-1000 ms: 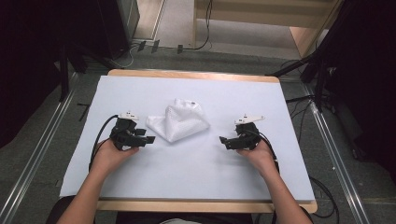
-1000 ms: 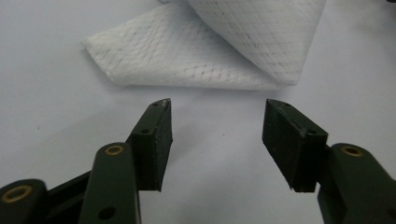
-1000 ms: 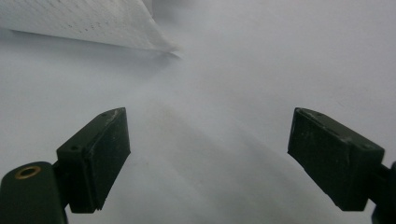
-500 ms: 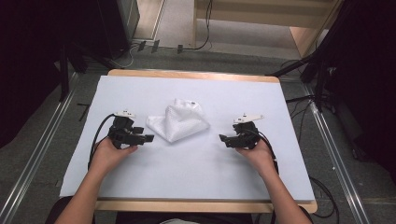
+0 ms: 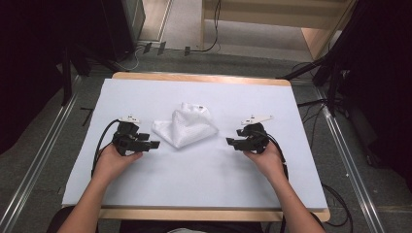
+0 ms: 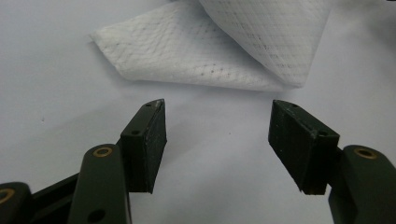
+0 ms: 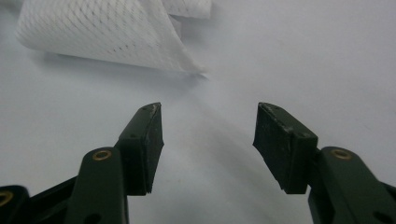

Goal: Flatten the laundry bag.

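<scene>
On the white table cover [image 5: 204, 184], a crumpled white cloth [image 5: 185, 127] with a fine diamond-weave texture lay a little behind the middle, between the two grippers and touched by neither. Left gripper [image 5: 149, 144] rested low over the cover just beside the cloth's left edge, held in the person's left hand [image 5: 114, 160], its jaws pointing toward the cloth. Left gripper view showed the jaws standing wide with bare cover between them and a folded corner of the cloth [image 6: 219, 51] lying just ahead of the tips; the jaws had just been closing slightly, with nothing between them. Right gripper [image 5: 232, 141] sat on the opposite side, held in the right hand [image 5: 265, 158], jaws pointing at the cloth's right edge but clearly apart from it. Right gripper view showed its jaws also wide, empty, over bare cover, with the cloth [image 7: 102, 35] ahead and to the upper left, one edge curled up off the surface; these jaws had just been closing somewhat, nothing caught between them. Black cables trailed from both grippers back toward the person's forearms.
</scene>
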The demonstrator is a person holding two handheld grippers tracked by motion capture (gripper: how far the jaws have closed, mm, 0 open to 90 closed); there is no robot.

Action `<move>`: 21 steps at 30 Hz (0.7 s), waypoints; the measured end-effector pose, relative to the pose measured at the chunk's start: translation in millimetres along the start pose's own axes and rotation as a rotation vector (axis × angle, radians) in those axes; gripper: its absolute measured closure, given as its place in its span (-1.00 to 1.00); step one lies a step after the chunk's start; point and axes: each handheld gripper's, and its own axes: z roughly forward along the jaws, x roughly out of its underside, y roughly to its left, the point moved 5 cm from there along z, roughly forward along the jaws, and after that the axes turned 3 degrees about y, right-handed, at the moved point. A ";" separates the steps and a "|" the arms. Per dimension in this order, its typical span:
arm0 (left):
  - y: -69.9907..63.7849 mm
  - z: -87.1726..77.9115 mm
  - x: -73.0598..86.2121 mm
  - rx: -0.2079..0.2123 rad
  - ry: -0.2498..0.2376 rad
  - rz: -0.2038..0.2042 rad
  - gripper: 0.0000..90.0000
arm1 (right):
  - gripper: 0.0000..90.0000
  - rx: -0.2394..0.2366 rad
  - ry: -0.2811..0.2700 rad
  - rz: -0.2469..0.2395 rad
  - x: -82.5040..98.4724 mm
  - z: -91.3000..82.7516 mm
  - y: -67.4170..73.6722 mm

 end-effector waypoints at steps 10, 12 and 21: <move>24.2 1.4 -13.5 -0.034 0.005 -0.015 -0.06 | 0.06 -0.027 0.015 0.006 -10.1 0.8 5.9; 28.0 4.3 -18.8 -0.045 0.032 0.001 -0.07 | 0.08 -0.035 0.012 0.002 -13.4 0.6 7.1; 39.7 19.2 -40.6 -0.044 0.022 -0.024 -0.07 | 0.08 -0.061 0.004 -0.013 -31.5 -3.4 13.8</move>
